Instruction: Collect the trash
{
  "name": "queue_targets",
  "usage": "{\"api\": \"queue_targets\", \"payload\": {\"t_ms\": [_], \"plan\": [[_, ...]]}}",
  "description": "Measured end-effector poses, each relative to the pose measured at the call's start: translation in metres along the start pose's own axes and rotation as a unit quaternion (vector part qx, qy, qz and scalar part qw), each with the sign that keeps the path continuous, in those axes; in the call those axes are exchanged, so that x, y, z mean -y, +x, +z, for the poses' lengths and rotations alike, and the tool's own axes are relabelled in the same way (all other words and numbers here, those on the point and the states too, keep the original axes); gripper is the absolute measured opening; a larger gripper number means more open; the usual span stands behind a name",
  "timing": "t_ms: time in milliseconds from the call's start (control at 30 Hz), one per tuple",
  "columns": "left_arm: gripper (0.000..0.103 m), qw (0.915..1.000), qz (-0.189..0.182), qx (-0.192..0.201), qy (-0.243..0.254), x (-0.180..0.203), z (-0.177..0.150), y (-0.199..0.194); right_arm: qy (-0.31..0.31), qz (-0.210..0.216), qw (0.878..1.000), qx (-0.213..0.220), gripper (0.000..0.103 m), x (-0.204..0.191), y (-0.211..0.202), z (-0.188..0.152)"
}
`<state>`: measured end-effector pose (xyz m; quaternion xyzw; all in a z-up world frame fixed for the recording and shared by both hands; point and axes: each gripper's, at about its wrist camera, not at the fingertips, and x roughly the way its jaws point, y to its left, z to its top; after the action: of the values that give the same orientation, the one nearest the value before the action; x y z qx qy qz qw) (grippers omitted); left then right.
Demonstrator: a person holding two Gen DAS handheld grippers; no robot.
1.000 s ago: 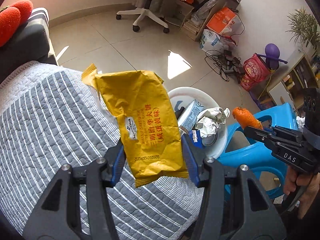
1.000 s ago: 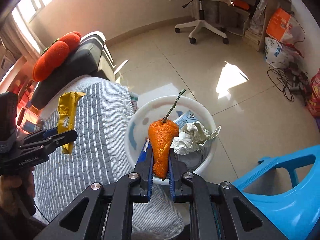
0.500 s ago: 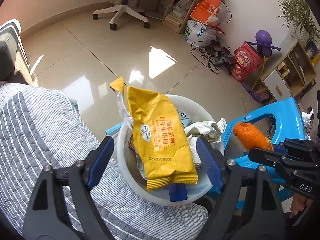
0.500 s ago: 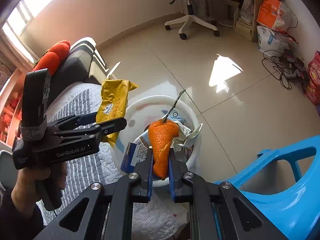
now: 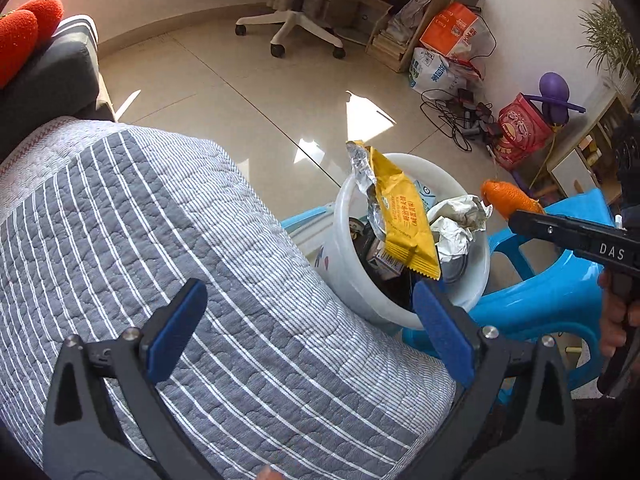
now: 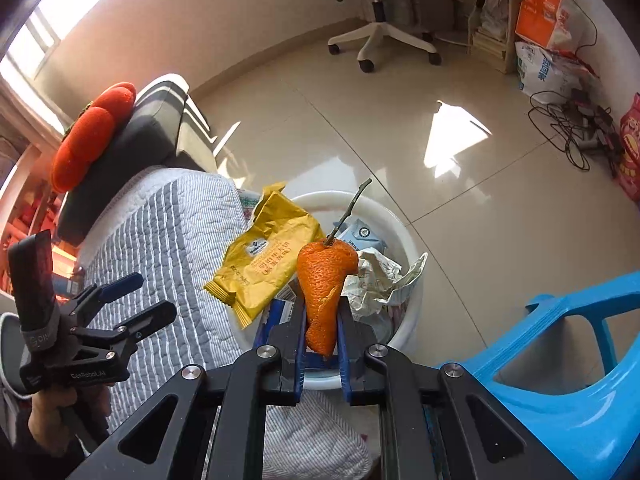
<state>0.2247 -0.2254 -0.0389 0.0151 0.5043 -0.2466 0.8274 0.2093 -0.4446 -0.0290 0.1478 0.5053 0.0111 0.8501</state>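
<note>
- Left wrist view: striped grey quilt [image 5: 160, 240] filling the 9 o'clock half, under the left tool [image 5: 308, 320].
- Left tool's blue pads [image 5: 176, 328] spread wide and opening further, nothing between them.
- Yellow snack wrapper [image 5: 404, 220] free of the pads, leaning in the white bin [image 5: 472, 304] at 2 o'clock from the tool, foil end sticking up above the rim.
- Crumpled paper [image 5: 456, 224] and small cartons also in the bin; blue plastic stool [image 5: 560, 300] just beside it at 3 o'clock.
- Right wrist view: left tool [image 6: 132, 300] at 9 o'clock, held in a hand [image 6: 60, 412], over the quilt.
- Wrapper [image 6: 268, 260] across the bin rim [image 6: 412, 300] near centre.
- Right tool [image 6: 322, 340] clamped on the orange peel [image 6: 324, 284], stem up, above the bin, with the grip loosening slightly.
- Office chair [image 6: 380, 40] on the tiled floor at 12 o'clock.
</note>
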Motion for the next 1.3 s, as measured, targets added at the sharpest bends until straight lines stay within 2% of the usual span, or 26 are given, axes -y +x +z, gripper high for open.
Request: {"api": "queue_targets", "payload": {"t_ms": [33, 100, 167, 233, 367, 500, 633, 800, 933, 1067, 1233, 1300], "plan": [[0.102, 1.0000, 0.003, 0.001, -0.001, -0.002, -0.003, -0.004, 0.004, 0.000, 1.000, -0.001, 0.019, -0.001, 0.001, 0.001], [0.102, 1.0000, 0.006, 0.006, -0.003, -0.005, -0.009, -0.012, 0.013, 0.008, 1.000, -0.007, 0.029, -0.001, 0.003, 0.001], [0.102, 0.9999, 0.012, 0.011, -0.005, -0.007, -0.015, -0.021, 0.019, 0.007, 1.000, -0.002, 0.052, -0.002, 0.001, 0.001], [0.102, 0.9997, 0.018, 0.016, -0.010, -0.011, -0.021, -0.028, 0.023, 0.005, 1.000, 0.008, 0.059, -0.003, -0.005, 0.000], [0.102, 0.9988, 0.032, 0.029, -0.022, -0.015, -0.032, -0.046, 0.017, -0.006, 1.000, 0.015, 0.068, -0.009, -0.016, -0.007], [0.102, 0.9969, 0.055, 0.051, -0.024, -0.014, -0.047, -0.069, 0.007, -0.026, 0.999, 0.019, 0.072, -0.020, -0.031, -0.021], [0.102, 0.9943, 0.070, 0.073, -0.034, -0.014, -0.064, -0.096, -0.004, -0.040, 0.999, 0.034, 0.084, -0.041, -0.053, -0.040], [0.102, 0.9835, 0.133, 0.114, -0.043, -0.010, -0.088, -0.137, -0.069, -0.065, 0.994, 0.051, 0.091, -0.087, -0.079, -0.065], [0.102, 0.9751, 0.154, 0.140, -0.077, -0.012, -0.106, -0.163, -0.126, -0.096, 0.984, 0.084, 0.103, -0.122, -0.102, -0.098], [0.102, 0.9696, 0.171, 0.141, -0.104, -0.011, -0.127, -0.176, -0.149, -0.107, 0.976, 0.115, 0.103, -0.143, -0.116, -0.133], [0.102, 0.9659, 0.198, 0.131, -0.104, -0.003, -0.153, -0.176, -0.151, -0.118, 0.971, 0.142, 0.103, -0.152, -0.120, -0.165], [0.102, 0.9670, 0.199, 0.122, -0.102, -0.002, -0.161, -0.172, -0.142, -0.121, 0.970, 0.157, 0.103, -0.149, -0.117, -0.176]]}}
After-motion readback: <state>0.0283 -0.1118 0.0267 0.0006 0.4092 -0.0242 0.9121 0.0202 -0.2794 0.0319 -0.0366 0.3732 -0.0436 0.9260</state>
